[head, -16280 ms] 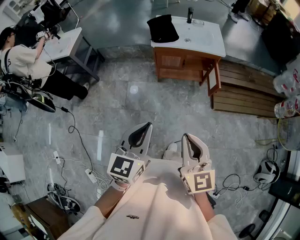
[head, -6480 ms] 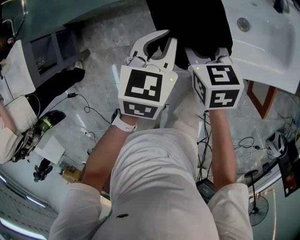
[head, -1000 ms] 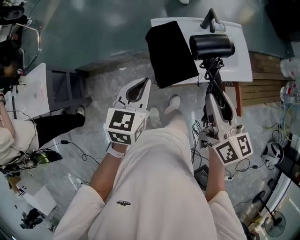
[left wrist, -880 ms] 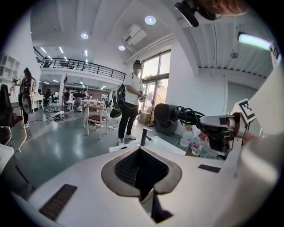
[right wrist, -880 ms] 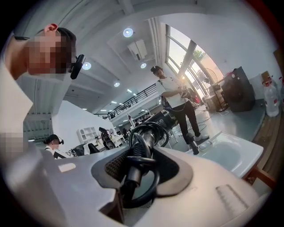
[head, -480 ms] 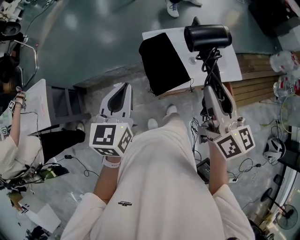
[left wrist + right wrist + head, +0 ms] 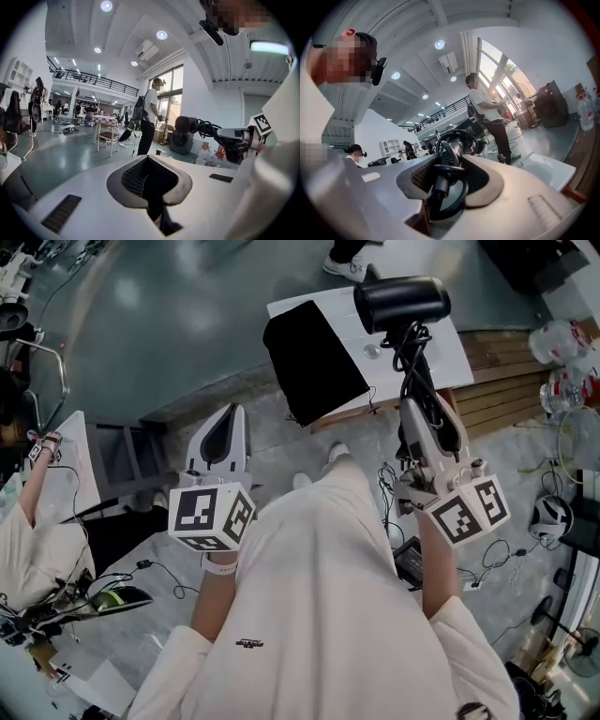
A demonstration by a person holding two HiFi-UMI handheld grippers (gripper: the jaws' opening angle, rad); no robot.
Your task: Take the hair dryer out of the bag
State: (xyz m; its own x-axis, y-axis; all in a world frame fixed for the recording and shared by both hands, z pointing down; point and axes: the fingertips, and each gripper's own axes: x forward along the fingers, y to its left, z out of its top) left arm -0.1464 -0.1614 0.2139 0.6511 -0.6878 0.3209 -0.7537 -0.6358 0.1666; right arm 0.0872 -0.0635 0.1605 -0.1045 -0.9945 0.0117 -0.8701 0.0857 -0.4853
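Right gripper view shows the right gripper [image 7: 450,165] clamped on the hair dryer [image 7: 464,131] by its handle and coiled cord. It has risen, carrying the dryer clear of the black bag [image 7: 314,360] on the counter [image 7: 448,351]. The left gripper [image 7: 149,168], closed and empty, has drawn away. Removal looks done.

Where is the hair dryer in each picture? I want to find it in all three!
Head view: the hair dryer is top right, its handle in the right tongs.
Left gripper view: the hair dryer is small, right of middle.
Right gripper view: the hair dryer is in the middle, between the jaws.
Shared landmark: the standing person, in both gripper views.
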